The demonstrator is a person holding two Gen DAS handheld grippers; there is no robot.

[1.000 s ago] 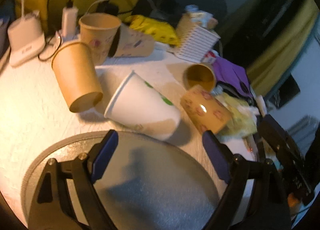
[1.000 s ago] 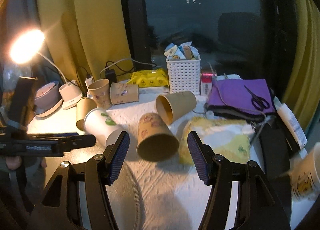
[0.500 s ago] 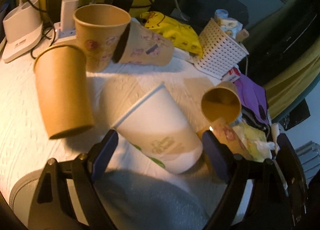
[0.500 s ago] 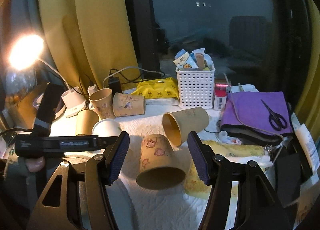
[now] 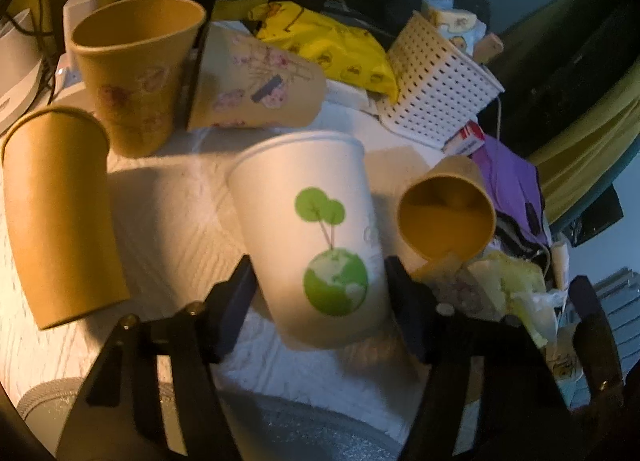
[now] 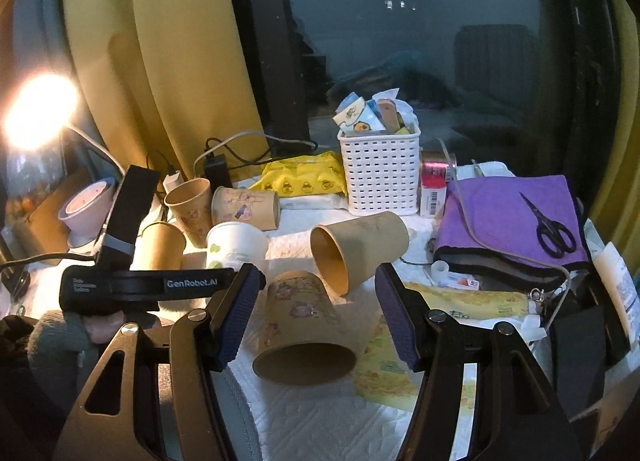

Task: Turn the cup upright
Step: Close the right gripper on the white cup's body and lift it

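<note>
Left wrist view: the left gripper [image 5: 320,285] has its jaws closed in on the lower body of the white cup [image 5: 310,237], one pad pressed to each side, the cup tilted with its rim toward 12 o'clock and its base near the camera, green tree-and-globe print facing up. At 9 o'clock a plain brown cup [image 5: 60,217] lies on the bench [image 5: 176,209]; at 11 o'clock an upright floral cup [image 5: 136,69] stands beside a floral cup on its side [image 5: 256,89]. At 3 o'clock a brown cup [image 5: 446,213] lies with its mouth toward the camera. At 1 o'clock sits a white basket [image 5: 436,97]. In the right wrist view, the right gripper [image 6: 316,317] hangs with jaws wide apart, holding nothing; between them a patterned cup [image 6: 304,333] lies on the white towel [image 6: 320,425]. Scissors [image 6: 550,231] rest on purple cloth [image 6: 508,217] at 2 o'clock.
</note>
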